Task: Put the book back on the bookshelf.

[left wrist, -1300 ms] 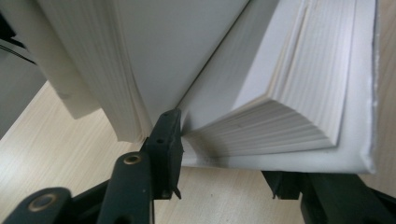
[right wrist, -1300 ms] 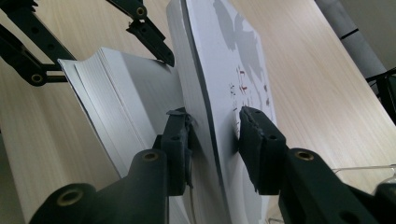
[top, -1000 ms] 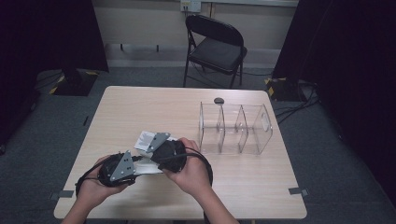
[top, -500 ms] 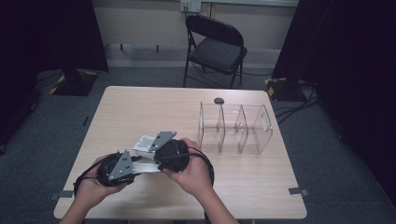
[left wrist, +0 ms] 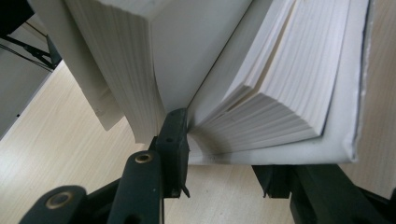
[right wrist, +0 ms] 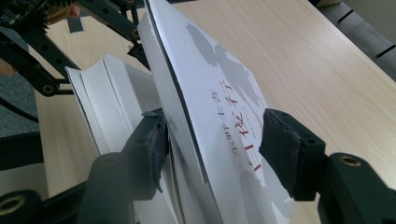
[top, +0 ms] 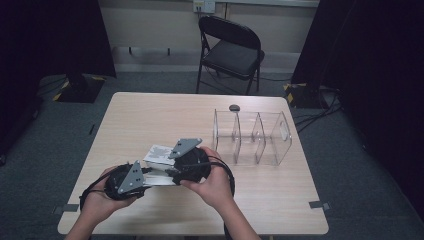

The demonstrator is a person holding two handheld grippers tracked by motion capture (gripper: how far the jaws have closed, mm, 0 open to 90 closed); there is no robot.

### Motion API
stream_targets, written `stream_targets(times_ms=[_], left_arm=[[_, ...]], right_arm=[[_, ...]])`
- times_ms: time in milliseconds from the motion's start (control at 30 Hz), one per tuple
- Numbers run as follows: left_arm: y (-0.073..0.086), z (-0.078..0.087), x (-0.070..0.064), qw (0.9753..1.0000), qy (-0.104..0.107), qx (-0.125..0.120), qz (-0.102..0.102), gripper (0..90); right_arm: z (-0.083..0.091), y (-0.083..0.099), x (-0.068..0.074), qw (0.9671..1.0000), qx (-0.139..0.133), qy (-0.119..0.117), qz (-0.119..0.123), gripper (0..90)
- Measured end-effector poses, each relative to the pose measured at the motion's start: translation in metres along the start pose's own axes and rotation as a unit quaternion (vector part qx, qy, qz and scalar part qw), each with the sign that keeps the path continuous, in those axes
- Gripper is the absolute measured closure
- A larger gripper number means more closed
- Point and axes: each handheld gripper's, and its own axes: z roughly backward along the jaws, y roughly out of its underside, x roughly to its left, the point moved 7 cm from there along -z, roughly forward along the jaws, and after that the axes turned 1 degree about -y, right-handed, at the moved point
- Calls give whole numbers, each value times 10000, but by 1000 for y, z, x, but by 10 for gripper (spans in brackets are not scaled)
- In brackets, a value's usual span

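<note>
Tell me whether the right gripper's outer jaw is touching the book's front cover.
Apart. The right gripper view shows bare table between that pad of the right gripper and the book cover it faces.

My left tool (top: 131, 179) has a round black body topped by a grey three-cornered plate dotted with small dark screws. My right tool (top: 187, 164) looks the same: round, black, with its own grey three-cornered plate. A black cable (top: 227, 172) loops from it past my wrist. Both forearms are bare, no sleeves showing. Up close, the left tool's jaws are matte black bars hinged on links with brass-coloured pivot pins. The right tool's jaws end in dark blocky pads (right wrist: 292, 151) with rough, worn edges, and a brass-coloured pin sits in each link behind them.
</note>
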Motion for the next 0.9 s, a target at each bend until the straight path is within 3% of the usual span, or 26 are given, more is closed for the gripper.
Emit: stream_targets(times_ms=[200, 267, 333, 400, 433, 500, 567, 900], left_arm=[[-1, 0, -2, 10000, -6, 61, -6, 590], [-1, 0, -2, 10000, -11, 40, 27, 590], [0, 0, 0, 10000, -43, 26, 60, 593], [1, 1, 2, 10000, -51, 45, 66, 601], [2, 2, 2, 10000, -45, 45, 65, 602], [2, 2, 2, 9999, -43, 64, 83, 603], [2, 2, 2, 9999, -44, 58, 98, 603], [3, 2, 3, 9999, -43, 133, 97, 609]], right_arm=[[3, -5, 4, 9991, 348, 139, 221, 432], [3, -6, 4, 9988, 429, 153, 155, 430], [4, -8, 4, 9989, 452, 57, -72, 414], [7, -14, 5, 9979, 114, -340, -533, 380], [10, -17, 4, 9967, -14, -430, -694, 384], [14, -17, 1, 9979, 68, -282, -572, 365], [15, -15, 1, 9980, 120, -292, -539, 343], [28, 0, -1, 9951, -194, -435, -865, 309]])
